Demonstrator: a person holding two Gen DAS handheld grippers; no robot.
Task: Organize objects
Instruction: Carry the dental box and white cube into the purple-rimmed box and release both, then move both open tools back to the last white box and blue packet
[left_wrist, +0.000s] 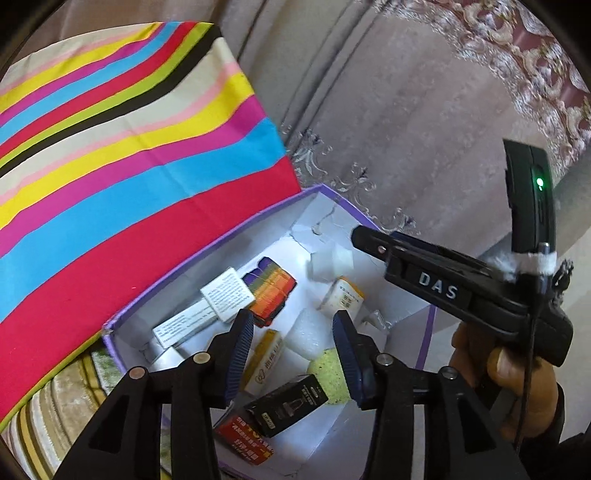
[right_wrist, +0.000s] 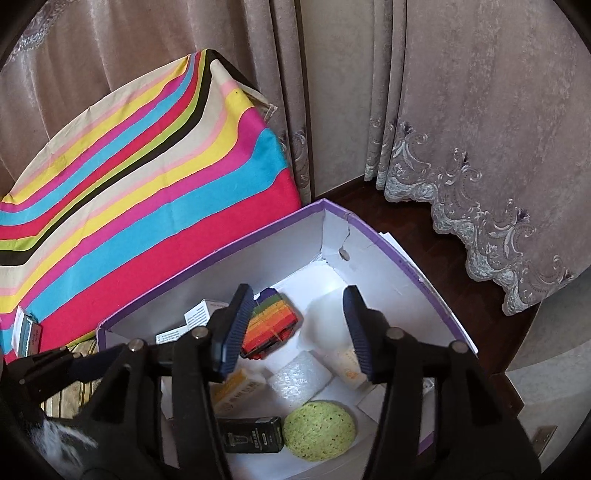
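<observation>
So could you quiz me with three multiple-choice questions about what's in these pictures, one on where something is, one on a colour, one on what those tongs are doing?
1. Where does the green round sponge lie?
A. on the striped cloth
B. inside the box
C. on the floor

2. What colour is the rim of the box?
A. purple
B. orange
C. black

3. How do the right tongs stand?
A. clamped on the sponge
C. open over the box, holding nothing
B. clamped on the curtain

Answers: 1 B, it sits on the white box floor beside a black carton. 2 A, a purple edge runs along the walls. 3 C, the blue pads are apart with nothing between them.
</observation>
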